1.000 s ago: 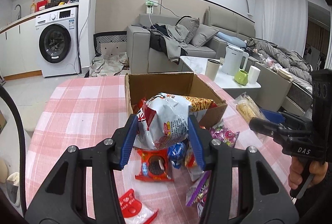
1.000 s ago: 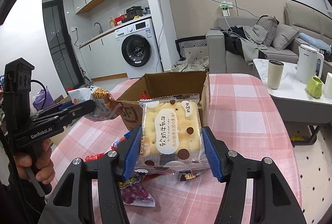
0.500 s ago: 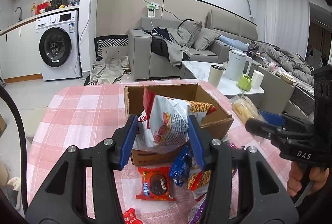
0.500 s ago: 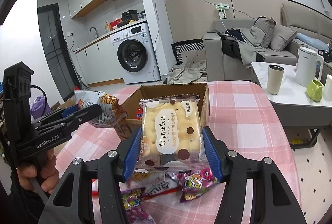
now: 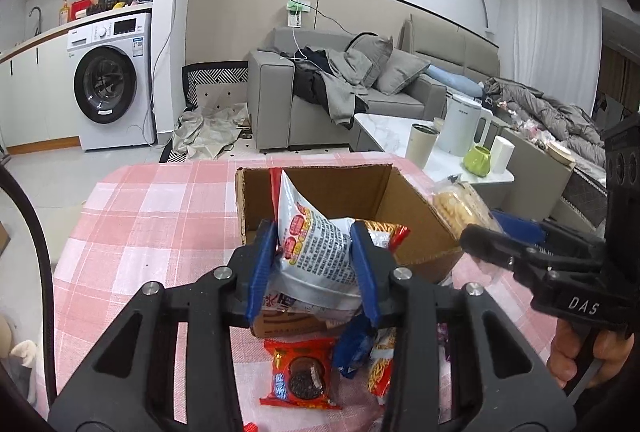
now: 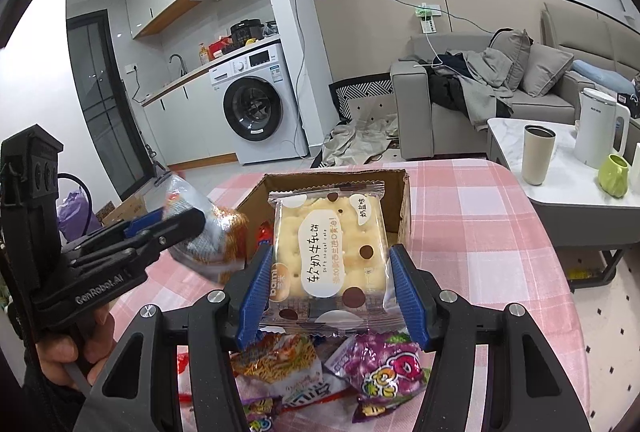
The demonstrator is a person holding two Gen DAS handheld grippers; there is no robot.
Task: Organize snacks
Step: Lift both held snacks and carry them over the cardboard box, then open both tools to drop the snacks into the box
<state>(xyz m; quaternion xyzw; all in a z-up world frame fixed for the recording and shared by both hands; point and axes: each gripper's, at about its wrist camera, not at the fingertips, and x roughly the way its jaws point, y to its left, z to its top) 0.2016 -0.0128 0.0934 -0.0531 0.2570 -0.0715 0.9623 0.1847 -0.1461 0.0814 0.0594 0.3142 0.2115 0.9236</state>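
Pink-and-white checked tablecloth point(image 5: 160, 216) covers the table, open brown cardboard box point(image 5: 416, 220) near its far edge. Left gripper point(image 5: 314, 252), jaws just closed tighter, clamps a crumpled white-and-red snack bag point(image 5: 316, 248) over the box's near wall. Right gripper point(image 6: 330, 280) pinches a clear-wrapped cream biscuit pack point(image 6: 330, 244) before the box. Loose snack packets point(image 6: 384, 368) lie at the table's near edge.

A washing machine point(image 5: 107, 88) stands left of a grey sofa point(image 5: 344, 100).
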